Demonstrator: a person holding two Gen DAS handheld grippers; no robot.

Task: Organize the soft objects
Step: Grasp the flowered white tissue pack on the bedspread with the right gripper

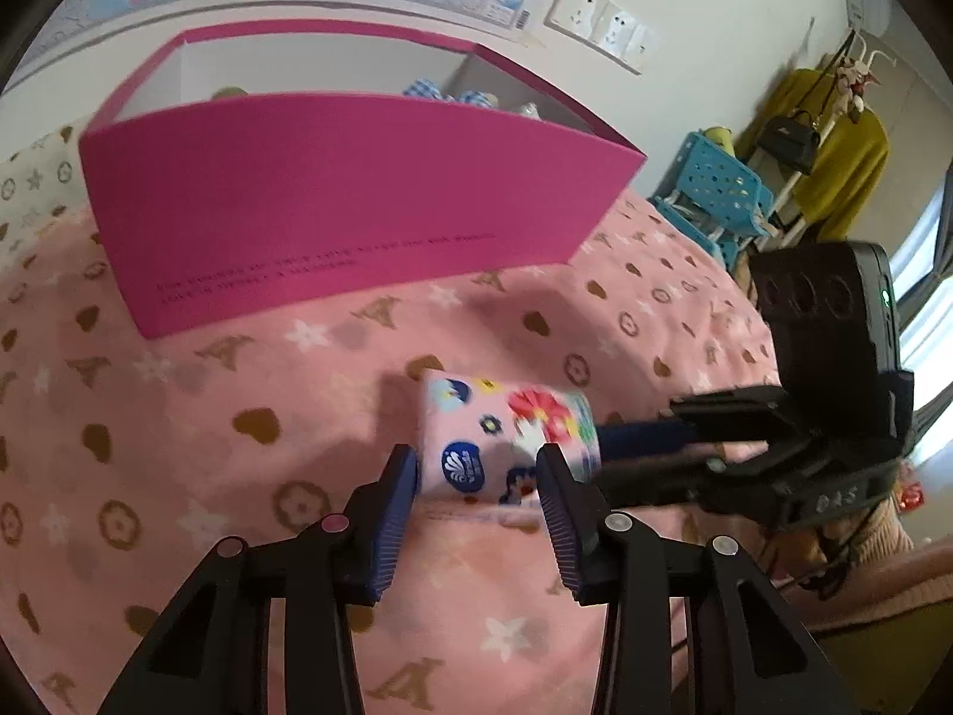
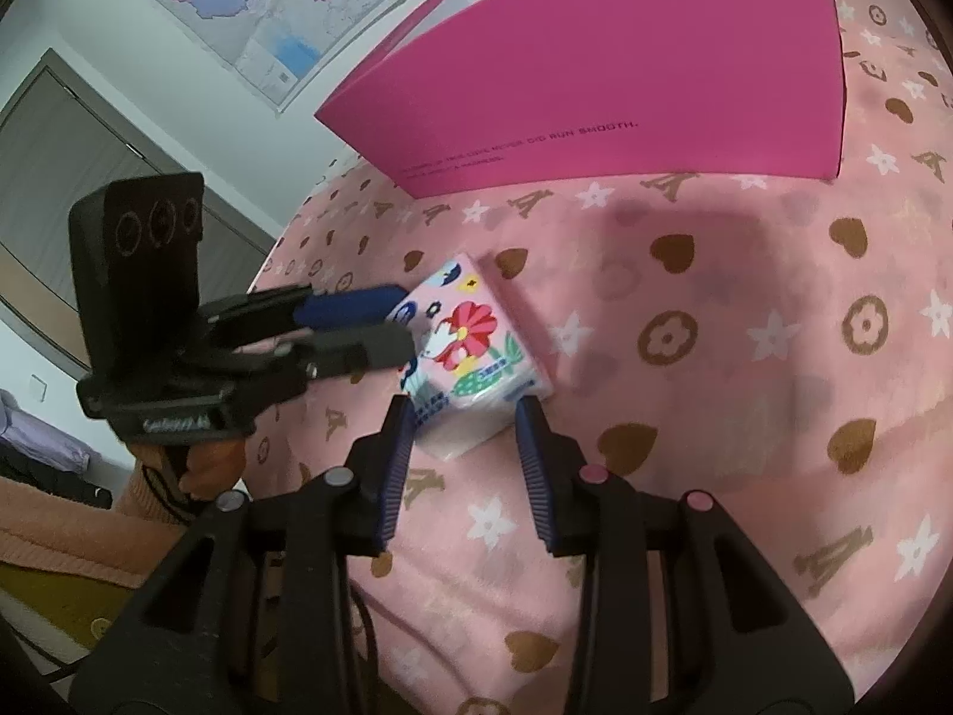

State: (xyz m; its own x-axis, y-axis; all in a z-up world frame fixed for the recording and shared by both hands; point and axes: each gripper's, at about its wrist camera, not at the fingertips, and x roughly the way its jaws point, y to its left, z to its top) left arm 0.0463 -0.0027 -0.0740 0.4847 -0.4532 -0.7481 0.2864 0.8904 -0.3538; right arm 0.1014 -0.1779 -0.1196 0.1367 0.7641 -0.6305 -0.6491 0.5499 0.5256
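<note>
A pink flower-printed tissue pack (image 1: pixel 506 438) lies on the pink bedspread; it also shows in the right wrist view (image 2: pixel 470 345). My left gripper (image 1: pixel 476 465) is open, its fingertips on either side of the pack's near end. My right gripper (image 2: pixel 464 417) is open too, straddling the pack's other end. Each gripper shows in the other's view, reaching the pack from the side: the right gripper (image 1: pixel 601 459) and the left gripper (image 2: pixel 402 322). A magenta box (image 1: pixel 357 190) stands open behind the pack, with soft items partly visible inside.
The pink patterned bedspread (image 1: pixel 238 417) covers the whole surface. A blue plastic stool (image 1: pixel 715 190) and a clothes rack with a yellow garment (image 1: pixel 834 167) stand beyond the bed. A map (image 2: pixel 286 12) hangs on the wall.
</note>
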